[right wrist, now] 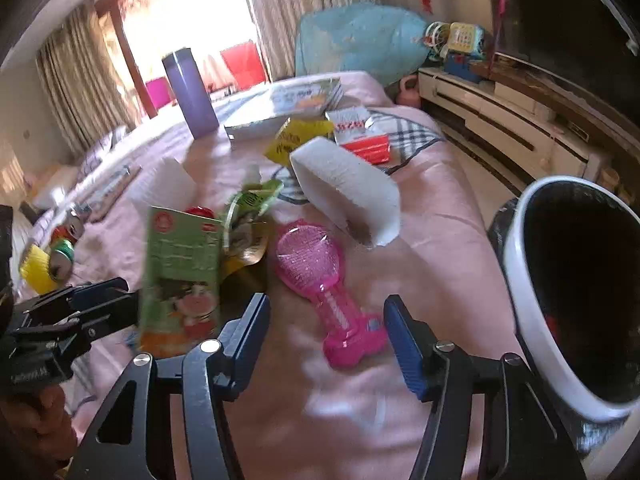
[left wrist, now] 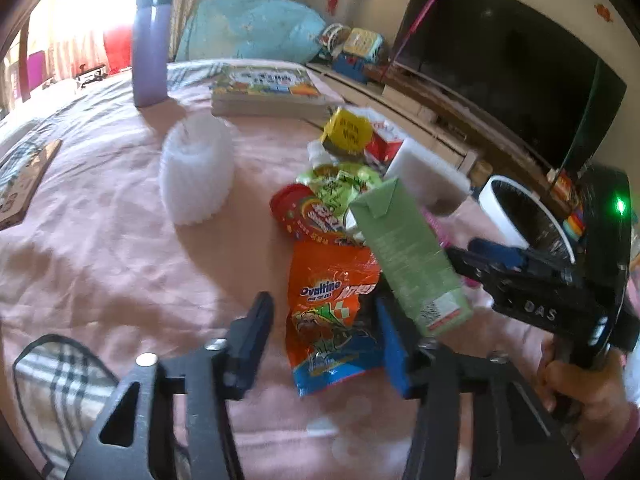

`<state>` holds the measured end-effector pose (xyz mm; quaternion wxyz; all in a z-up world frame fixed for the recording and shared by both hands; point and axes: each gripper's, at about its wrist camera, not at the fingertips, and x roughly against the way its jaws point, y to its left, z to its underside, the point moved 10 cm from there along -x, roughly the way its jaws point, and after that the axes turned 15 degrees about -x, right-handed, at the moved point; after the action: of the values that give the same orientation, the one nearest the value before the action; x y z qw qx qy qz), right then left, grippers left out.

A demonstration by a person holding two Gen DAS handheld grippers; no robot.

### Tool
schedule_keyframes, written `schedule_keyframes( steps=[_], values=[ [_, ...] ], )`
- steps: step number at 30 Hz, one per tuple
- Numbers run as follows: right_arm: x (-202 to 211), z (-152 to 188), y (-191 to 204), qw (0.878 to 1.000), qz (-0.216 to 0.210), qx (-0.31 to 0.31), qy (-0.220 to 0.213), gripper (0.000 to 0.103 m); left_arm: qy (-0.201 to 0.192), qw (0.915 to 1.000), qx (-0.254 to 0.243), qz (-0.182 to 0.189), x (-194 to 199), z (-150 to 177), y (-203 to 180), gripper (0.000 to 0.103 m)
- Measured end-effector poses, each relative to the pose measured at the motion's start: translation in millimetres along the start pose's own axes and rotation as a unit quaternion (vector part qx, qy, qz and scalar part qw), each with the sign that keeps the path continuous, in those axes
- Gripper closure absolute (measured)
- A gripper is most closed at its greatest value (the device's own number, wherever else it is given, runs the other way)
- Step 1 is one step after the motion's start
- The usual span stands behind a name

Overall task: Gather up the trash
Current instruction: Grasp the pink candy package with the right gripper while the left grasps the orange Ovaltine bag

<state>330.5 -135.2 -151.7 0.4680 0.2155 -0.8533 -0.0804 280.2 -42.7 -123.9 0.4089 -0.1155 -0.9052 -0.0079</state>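
An orange Ovaltine pouch (left wrist: pixel 332 312) lies flat on the pink bedspread (left wrist: pixel 100 248) between the fingers of my left gripper (left wrist: pixel 322 300), which is open, with a gap at the left finger. A green drink carton (left wrist: pixel 408 256) (right wrist: pixel 180 276) stands tilted just outside that gripper's right finger, between the two grippers; I cannot tell whether either touches it. My right gripper (right wrist: pixel 328 302) (left wrist: pixel 480 256) is open over a pink hairbrush (right wrist: pixel 320 280), clear of its handle. Red (left wrist: pixel 308 216) and green (left wrist: pixel 344 184) pouches and a yellow wrapper (left wrist: pixel 348 132) lie beyond.
A white bin with a black liner (right wrist: pixel 532 280) (left wrist: pixel 500 208) stands off the bed's right edge. A white block (right wrist: pixel 344 184), a ribbed white cup (left wrist: pixel 196 172), a purple bottle (left wrist: pixel 150 48), a book (left wrist: pixel 268 88) and a red box (right wrist: pixel 368 148) sit on the bed. A TV (left wrist: pixel 500 80) fills the right wall.
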Motion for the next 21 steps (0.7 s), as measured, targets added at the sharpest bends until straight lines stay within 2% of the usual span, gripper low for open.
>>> schedule_keyframes(
  steps=[3,6,7,15,21],
  values=[
    [-15.0,1.4,-1.5,1.000,0.013,0.010,0.016,0.056,-0.004,1.0000,0.002,0.002,-6.9,-3.0,2.6,0.068],
    [-13.3,1.5,0.3,1.000,0.014,0.019,0.012,0.080,-0.012,0.9999,0.009,-0.001,-4.1,-3.3,7.9,0.074],
    [-12.7,3.4,1.1,1.000,0.015,0.022,0.011,0.082,-0.013,0.9998,0.011,-0.003,-1.9,-1.4,8.4,0.074],
    [9.3,14.0,0.9,1.000,-0.010,-0.005,0.003,0.083,-0.042,0.9984,0.025,-0.028,31.8,6.0,20.2,0.076],
    [30.6,22.5,-0.6,0.999,-0.026,-0.031,-0.009,0.083,-0.070,0.9969,0.029,-0.023,64.1,2.4,16.0,0.076]
  ],
)
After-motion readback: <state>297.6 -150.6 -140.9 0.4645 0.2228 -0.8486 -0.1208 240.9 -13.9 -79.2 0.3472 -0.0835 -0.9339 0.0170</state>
